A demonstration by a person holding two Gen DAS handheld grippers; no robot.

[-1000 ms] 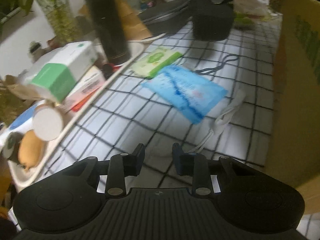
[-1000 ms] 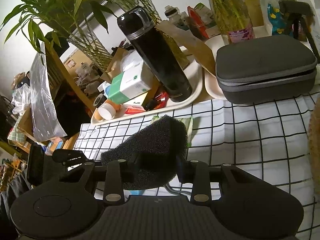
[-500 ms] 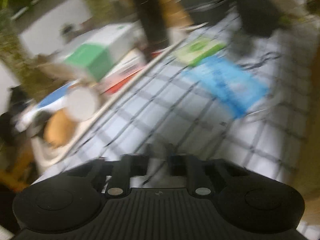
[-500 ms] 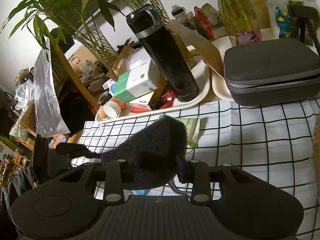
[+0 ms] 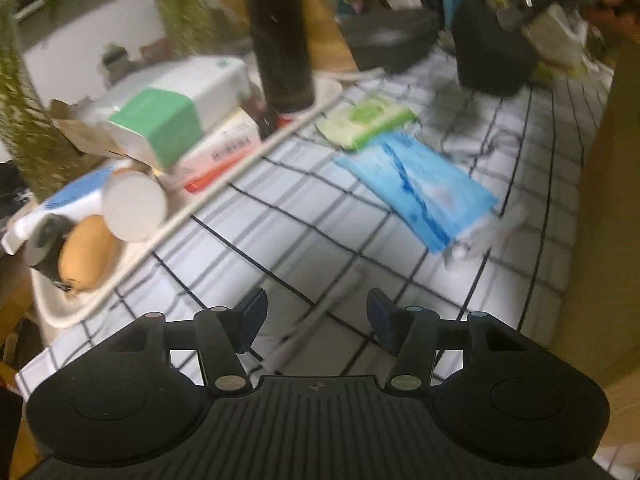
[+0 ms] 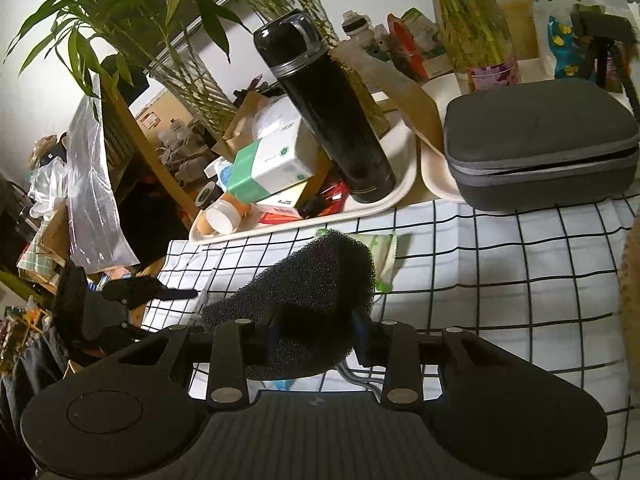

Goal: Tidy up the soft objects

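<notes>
We are finding bare checked cloth [image 5: 280, 236] under the opening, empty left gripper [image 5: 313, 316]; right gripper [image 6: 314, 334] is pinching the black sponge [image 6: 320, 280], seemingly above that cloth.

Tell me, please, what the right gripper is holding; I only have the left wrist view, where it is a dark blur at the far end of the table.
Observer: The right gripper is shut on a black, coarse foam sponge, pinched between its two fingers.
Operator: Thank you. What lies just beyond the sponge?
Observer: A flat green-and-white wipes packet lies on the black-and-white checked tablecloth, partly hidden behind the sponge.
Operator: The tall black flask's top is cut off for me; what is up there?
Observer: The tall black flask has a loop handle on its lid, and it stands upright on the long white tray.
</notes>
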